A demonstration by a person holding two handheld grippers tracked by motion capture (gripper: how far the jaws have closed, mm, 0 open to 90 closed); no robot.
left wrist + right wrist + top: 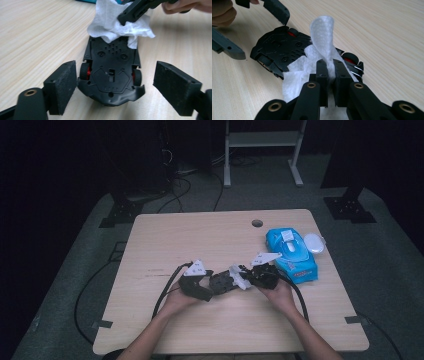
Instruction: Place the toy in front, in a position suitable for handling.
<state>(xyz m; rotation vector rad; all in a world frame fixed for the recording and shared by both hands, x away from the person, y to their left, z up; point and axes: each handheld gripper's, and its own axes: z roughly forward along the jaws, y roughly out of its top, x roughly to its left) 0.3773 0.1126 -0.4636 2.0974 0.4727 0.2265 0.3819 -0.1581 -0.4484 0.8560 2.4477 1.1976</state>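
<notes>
Bare forearms, no sleeves in view; left hand-held gripper (pixel 216 282), matte black body, grey three-cornered plate on top, black cable trailing toward 7 o'clock; right hand-held gripper (pixel 331 72), black jaws, brass-ringed screw holes, rough dark pads

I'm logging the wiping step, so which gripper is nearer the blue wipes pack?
Right. The right gripper sits just beside the wipes pack, holding a wipe; the left gripper is farther off, beyond the toy car.

Both grippers, left (pixel 207 287) and right (pixel 246 276), met over a dark toy car (pixel 222 283) with a white wipe (pixel 239 277); a blue wipes pack (pixel 292 254) lay nearby.
</notes>
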